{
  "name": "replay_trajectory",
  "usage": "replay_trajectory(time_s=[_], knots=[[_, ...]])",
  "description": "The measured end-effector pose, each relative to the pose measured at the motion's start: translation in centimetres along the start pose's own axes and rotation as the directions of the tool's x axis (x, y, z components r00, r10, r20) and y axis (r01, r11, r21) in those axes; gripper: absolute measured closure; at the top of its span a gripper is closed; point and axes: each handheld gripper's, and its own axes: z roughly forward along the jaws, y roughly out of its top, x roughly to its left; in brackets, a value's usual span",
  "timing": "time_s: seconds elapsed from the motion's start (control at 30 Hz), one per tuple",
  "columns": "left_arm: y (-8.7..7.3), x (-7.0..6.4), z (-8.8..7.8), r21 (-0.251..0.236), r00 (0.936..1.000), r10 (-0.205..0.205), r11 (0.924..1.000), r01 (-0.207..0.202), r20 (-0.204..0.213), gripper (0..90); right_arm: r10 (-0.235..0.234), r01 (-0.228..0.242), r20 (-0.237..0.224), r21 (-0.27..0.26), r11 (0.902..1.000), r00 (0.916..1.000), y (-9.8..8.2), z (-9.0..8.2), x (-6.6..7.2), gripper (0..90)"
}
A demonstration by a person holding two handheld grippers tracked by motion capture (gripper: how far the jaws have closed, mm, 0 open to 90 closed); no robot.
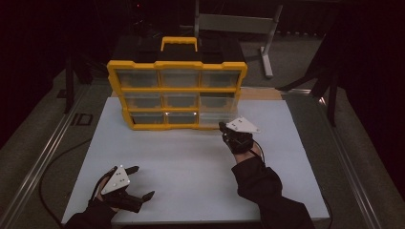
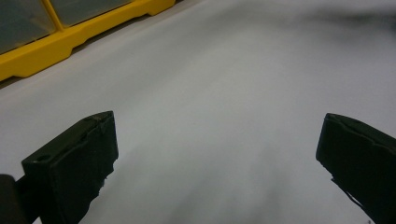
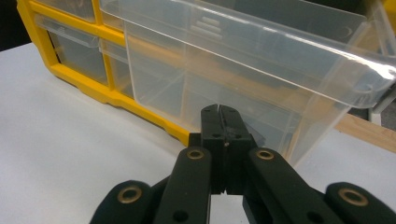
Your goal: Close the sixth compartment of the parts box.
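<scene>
At the organizer's near-right corner, our right gripper (image 3: 219,112), clenched empty, should press the clear drawer (image 3: 243,70) squarely.

One yellow organizer (image 1: 177,88) at twelve o'clock, nine clear drawers (image 1: 179,78) in it, and two grippers on one white board (image 1: 191,171).

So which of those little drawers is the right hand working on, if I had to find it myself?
Find the yellow cabinet at the back of the white board. Go to its bottom row, right-hand end: that clear drawer is the one. Unlike its neighbours, it sticks out of the frame, with the shut right tool at its front.
</scene>
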Motion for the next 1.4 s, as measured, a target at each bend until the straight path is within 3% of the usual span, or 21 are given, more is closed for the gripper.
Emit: replay_trajectory(time_s=[0.27, 0.37, 0.5, 1.4], knots=[[0.0, 0.0, 0.0, -0.002, 1.0000, -0.001, 1.0000, 0.001, 0.001, 0.0, -0.021, 0.021, 0.016, 0.002, 0.9998, 0.9996, 0.2, 0.4, 0.0, 90.0], [0.0, 0.0, 0.0, -0.003, 1.0000, -0.001, 1.0000, 0.001, 0.001, 0.0, 0.015, -0.015, 0.024, 0.017, 0.9997, 0.9996, 0.2, 0.7, -0.8, 90.0], [0.0, 0.0, 0.0, -0.002, 1.0000, -0.001, 1.0000, 0.001, 0.002, 0.0, 0.019, -0.020, 0.036, 0.019, 0.9996, 0.9992, 0.3, 1.0, -1.4, 90.0], [0.0, 0.1, -0.1, -0.007, 1.0000, -0.006, 1.0000, 0.006, 0.005, 0.0, 0.015, -0.016, 0.061, 0.025, 0.9995, 0.9980, 2.2, 3.0, -1.7, 90.0]])
